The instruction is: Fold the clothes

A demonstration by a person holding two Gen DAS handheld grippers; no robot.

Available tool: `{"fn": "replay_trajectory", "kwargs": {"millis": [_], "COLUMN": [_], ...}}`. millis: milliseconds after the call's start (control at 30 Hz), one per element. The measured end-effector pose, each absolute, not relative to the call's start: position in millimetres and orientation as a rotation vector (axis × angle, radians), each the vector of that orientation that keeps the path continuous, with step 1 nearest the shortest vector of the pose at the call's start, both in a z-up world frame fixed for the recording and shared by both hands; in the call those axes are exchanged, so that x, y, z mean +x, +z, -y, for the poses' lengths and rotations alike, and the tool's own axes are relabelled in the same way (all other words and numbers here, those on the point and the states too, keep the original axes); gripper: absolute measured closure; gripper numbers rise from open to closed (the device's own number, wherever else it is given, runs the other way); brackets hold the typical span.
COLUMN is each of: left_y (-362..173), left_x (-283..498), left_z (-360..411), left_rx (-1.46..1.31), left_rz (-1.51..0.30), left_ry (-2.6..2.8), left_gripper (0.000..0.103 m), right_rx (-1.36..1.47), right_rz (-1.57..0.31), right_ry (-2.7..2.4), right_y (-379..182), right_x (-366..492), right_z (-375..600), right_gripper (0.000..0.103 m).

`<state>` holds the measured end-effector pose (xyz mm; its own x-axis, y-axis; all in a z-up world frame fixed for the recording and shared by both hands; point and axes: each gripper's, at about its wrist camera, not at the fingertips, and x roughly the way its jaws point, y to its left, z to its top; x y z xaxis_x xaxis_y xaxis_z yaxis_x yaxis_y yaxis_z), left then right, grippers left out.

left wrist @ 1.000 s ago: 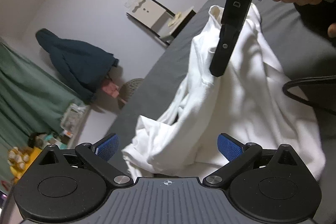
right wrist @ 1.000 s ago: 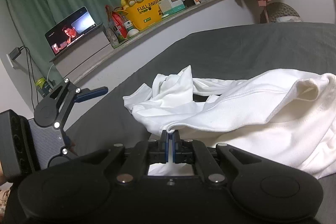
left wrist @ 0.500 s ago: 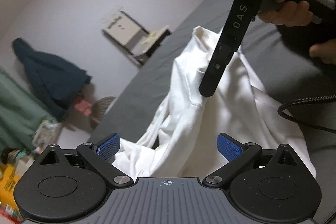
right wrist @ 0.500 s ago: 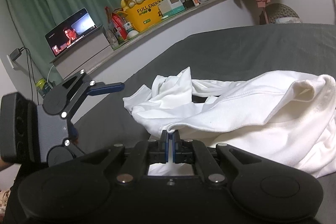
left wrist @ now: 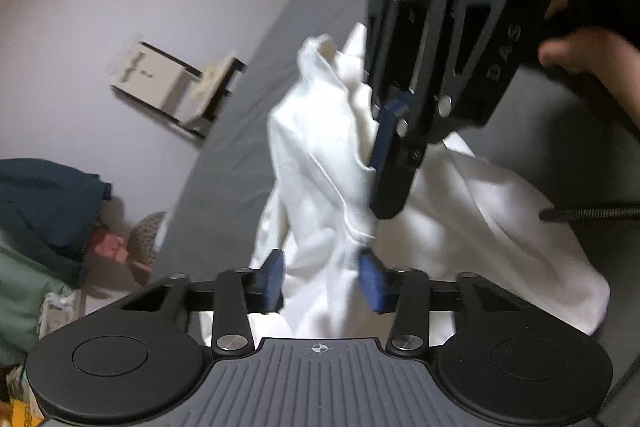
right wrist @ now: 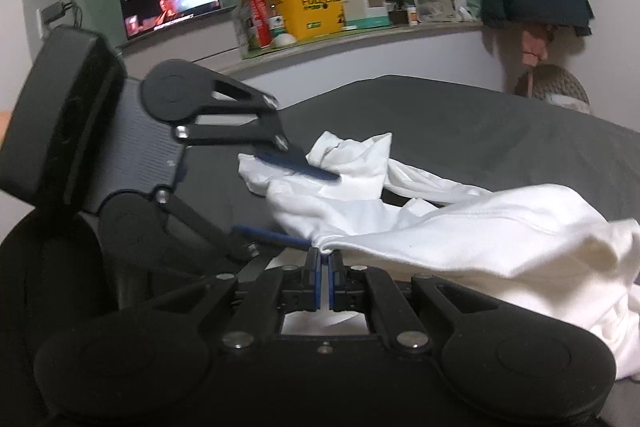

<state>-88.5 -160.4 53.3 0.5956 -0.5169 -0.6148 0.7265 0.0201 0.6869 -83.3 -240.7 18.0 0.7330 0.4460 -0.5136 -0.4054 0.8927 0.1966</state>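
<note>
The right tool (right wrist: 325, 261) is pinched tight on a fold of the white shirt (right wrist: 460, 231), while the left tool (left wrist: 320, 277), fingers apart, straddles a bunched ridge of it, the rest sprawled across the grey bed (right wrist: 480, 123).

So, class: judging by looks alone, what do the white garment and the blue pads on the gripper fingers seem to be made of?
White garment: probably a soft knit cotton, matte; it drapes in loose folds and shows a stitched seam. Blue pads on the left hand-held gripper: likely rubber or a textured grip material, matte; the exact texture is too blurred to tell.
</note>
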Motion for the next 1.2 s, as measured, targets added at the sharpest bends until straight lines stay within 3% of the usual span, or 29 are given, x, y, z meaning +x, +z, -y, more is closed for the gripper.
{"fn": "replay_trajectory", "kwargs": {"millis": [67, 133, 233, 367, 533, 633, 933, 1200], "left_y": [52, 52, 53, 55, 56, 57, 67, 79], "left_x": [-88, -88, -88, -89, -90, -91, -73, -52], "left_z": [165, 165, 162, 159, 155, 153, 133, 111], "left_rx": [1.238, 1.227, 1.202, 1.169, 1.127, 1.102, 1.014, 0.93], "left_rz": [-0.224, -0.226, -0.222, -0.217, -0.211, -0.207, -0.22, -0.239], "left_ry": [-0.994, -0.98, -0.95, -0.911, -0.863, -0.834, -0.702, -0.572], "left_gripper": [0.073, 0.074, 0.09, 0.095, 0.098, 0.098, 0.098, 0.098], "right_rx": [0.075, 0.079, 0.081, 0.069, 0.051, -0.003, -0.592, -0.881], "right_rz": [-0.582, -0.58, -0.577, -0.573, -0.568, -0.558, -0.554, -0.591], "right_ry": [0.471, 0.472, 0.475, 0.476, 0.463, 0.431, 0.099, 0.302], "right_y": [18, 19, 19, 19, 21, 28, 45, 17], "right_x": [-84, -84, -85, -86, -87, -92, -133, -112], "right_z": [242, 243, 244, 244, 243, 242, 299, 288], "right_gripper": [0.099, 0.099, 0.099, 0.099, 0.097, 0.073, 0.073, 0.074]}}
